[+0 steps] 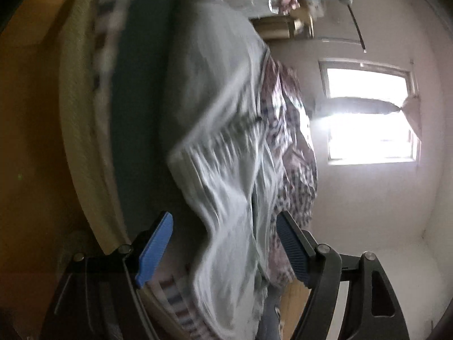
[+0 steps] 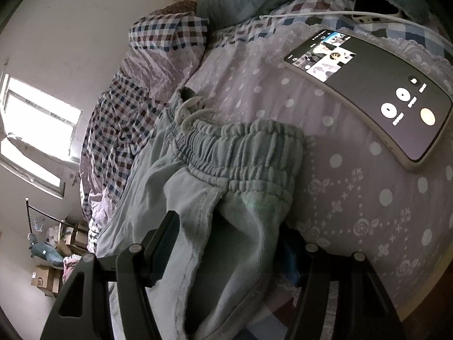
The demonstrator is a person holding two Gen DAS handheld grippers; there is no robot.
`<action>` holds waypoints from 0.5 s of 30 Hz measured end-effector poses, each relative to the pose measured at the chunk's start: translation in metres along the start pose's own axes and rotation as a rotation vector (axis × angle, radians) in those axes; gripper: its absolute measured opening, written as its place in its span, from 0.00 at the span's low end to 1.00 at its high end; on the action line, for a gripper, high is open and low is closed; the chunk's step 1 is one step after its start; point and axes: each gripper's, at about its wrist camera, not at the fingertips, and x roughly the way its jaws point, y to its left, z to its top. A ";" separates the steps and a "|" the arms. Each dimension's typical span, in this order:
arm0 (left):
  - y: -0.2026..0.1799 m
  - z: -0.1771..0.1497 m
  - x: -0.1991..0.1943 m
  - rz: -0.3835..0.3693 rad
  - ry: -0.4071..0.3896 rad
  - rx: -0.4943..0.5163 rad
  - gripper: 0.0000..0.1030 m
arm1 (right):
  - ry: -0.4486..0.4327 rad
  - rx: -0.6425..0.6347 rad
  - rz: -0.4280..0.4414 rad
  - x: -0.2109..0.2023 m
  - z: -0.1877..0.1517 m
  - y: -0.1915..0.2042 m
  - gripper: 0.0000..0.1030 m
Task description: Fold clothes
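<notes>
Your left wrist view is smeared by motion: the pale trousers (image 1: 226, 147) streak across the bed (image 1: 136, 113), so you cannot make out seams or hem, and their lower end runs off the bottom edge. The checked quilt (image 1: 294, 153) behind them is mostly hidden. The window (image 1: 371, 116) is blown out white. In your right wrist view the trousers (image 2: 226, 204) cover the right gripper's (image 2: 226, 243) far finger, so you cannot tell whether its pads touch cloth. The phone (image 2: 368, 90) text is too small to read. The boxes (image 2: 48, 277) by the wall are too small to tell apart.
</notes>
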 end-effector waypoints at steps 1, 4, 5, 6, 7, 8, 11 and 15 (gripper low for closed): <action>0.001 0.003 0.001 0.011 -0.006 0.004 0.76 | -0.002 -0.001 -0.002 0.000 -0.001 0.000 0.67; -0.002 0.005 0.016 0.055 0.016 0.036 0.76 | -0.010 0.004 -0.005 -0.001 -0.002 0.001 0.67; -0.004 0.006 0.020 0.062 0.020 0.043 0.76 | -0.011 0.006 -0.005 -0.001 -0.002 0.001 0.67; -0.006 0.009 0.026 0.067 0.019 0.049 0.76 | -0.012 0.008 -0.005 -0.001 -0.002 0.001 0.67; -0.009 0.011 0.031 0.071 0.019 0.055 0.74 | -0.013 0.007 -0.006 -0.001 -0.002 0.001 0.67; -0.012 0.014 0.035 0.077 0.017 0.061 0.71 | -0.014 0.007 -0.007 -0.001 -0.002 0.001 0.67; -0.032 0.018 0.036 0.064 -0.013 0.093 0.64 | -0.016 0.006 -0.012 -0.001 -0.002 0.002 0.67; -0.052 0.018 0.021 -0.042 -0.053 0.136 0.64 | -0.017 0.003 -0.016 -0.001 -0.003 0.002 0.67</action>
